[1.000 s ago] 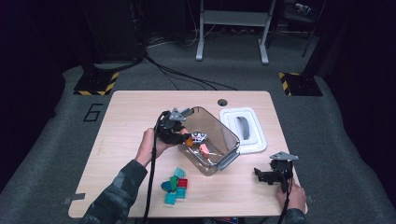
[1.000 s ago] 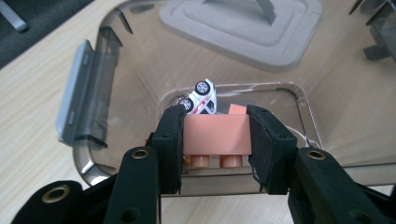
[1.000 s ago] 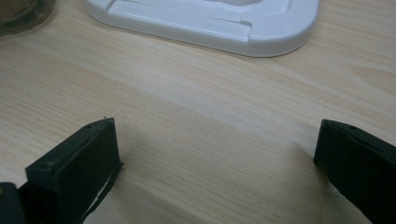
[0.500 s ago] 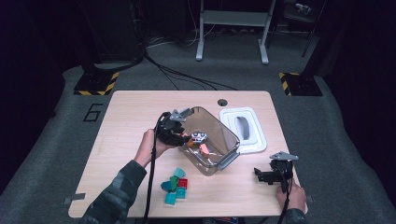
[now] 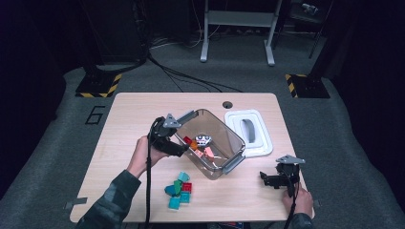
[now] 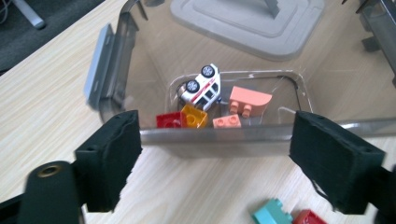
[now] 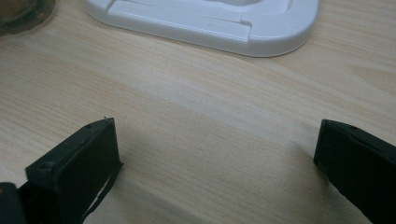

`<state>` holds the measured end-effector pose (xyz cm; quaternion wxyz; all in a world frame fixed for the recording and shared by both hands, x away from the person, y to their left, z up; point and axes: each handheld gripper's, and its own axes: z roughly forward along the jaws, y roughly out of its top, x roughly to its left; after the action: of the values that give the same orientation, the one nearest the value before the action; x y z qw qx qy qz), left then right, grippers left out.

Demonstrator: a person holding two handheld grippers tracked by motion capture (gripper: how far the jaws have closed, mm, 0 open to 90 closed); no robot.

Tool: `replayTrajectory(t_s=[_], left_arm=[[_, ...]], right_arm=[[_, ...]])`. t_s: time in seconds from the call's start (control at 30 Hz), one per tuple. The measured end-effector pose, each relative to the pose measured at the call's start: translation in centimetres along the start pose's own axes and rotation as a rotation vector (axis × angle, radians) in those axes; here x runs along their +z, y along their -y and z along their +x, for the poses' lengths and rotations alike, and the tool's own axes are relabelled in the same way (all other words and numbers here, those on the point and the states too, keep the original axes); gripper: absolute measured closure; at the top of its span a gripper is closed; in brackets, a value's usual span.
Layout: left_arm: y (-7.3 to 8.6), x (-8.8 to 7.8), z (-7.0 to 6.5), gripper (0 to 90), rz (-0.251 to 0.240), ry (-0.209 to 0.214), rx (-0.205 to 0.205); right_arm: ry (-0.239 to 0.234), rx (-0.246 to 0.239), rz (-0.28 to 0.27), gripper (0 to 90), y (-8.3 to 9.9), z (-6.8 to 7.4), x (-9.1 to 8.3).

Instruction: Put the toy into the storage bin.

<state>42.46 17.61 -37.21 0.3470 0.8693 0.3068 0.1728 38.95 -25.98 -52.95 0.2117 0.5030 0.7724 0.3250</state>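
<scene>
A clear grey bin [image 5: 232, 143] stands slantwise at mid-table. It holds a white toy car [image 6: 203, 88], a red brick [image 6: 169, 120], an orange brick [image 6: 195, 115] and two salmon pieces [image 6: 247, 99]. My left gripper [image 5: 184, 149] hovers at the bin's near-left wall [image 6: 215, 135]. Its jaws have just been opening and stand open, with nothing gripped between them. Loose teal, red and green bricks [image 5: 179, 188] lie on the table in front of the bin. My right gripper [image 5: 268, 180] rests open over bare wood [image 7: 215, 158] at the front right.
The bin's white lid [image 5: 250, 133] lies flat to the right of the bin, just beyond the right gripper [image 7: 205, 18]. A small round hole [image 5: 227, 104] sits near the table's far edge. Bare wood spreads across the table's left side.
My left gripper has drawn back a little from over the bin's contents to its near wall. The right gripper has not moved.
</scene>
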Motion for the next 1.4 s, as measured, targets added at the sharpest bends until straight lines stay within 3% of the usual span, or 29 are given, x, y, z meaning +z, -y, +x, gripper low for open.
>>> replayTrajectory(t_s=[0.27,0.53,0.73,0.93,1.17,1.4], left_arm=[[2.9,-1.4,0.0,13.6,-0.005,-0.021,-0.019],[6.4,-0.9,-0.4,11.3,0.025,-0.021,-0.046],[9.0,-0.2,-0.6,9.7,0.048,0.003,-0.084],[11.4,0.9,-1.4,0.8,0.06,0.048,-0.103],[13.3,2.0,-2.7,0.1,0.081,0.096,-0.089],[14.0,2.8,-4.1,3.1,0.097,0.1,-0.034]], right_arm=[[0.0,0.0,0.0,0.0,0.0,0.0,0.0],[0.0,0.0,0.0,0.0,0.0,0.0,0.0],[0.0,0.0,0.0,0.0,0.0,0.0,0.0],[0.0,0.0,0.0,0.0,0.0,0.0,0.0],[0.0,0.0,0.0,0.0,0.0,0.0,0.0],[0.0,0.0,0.0,0.0,0.0,0.0,0.0]])
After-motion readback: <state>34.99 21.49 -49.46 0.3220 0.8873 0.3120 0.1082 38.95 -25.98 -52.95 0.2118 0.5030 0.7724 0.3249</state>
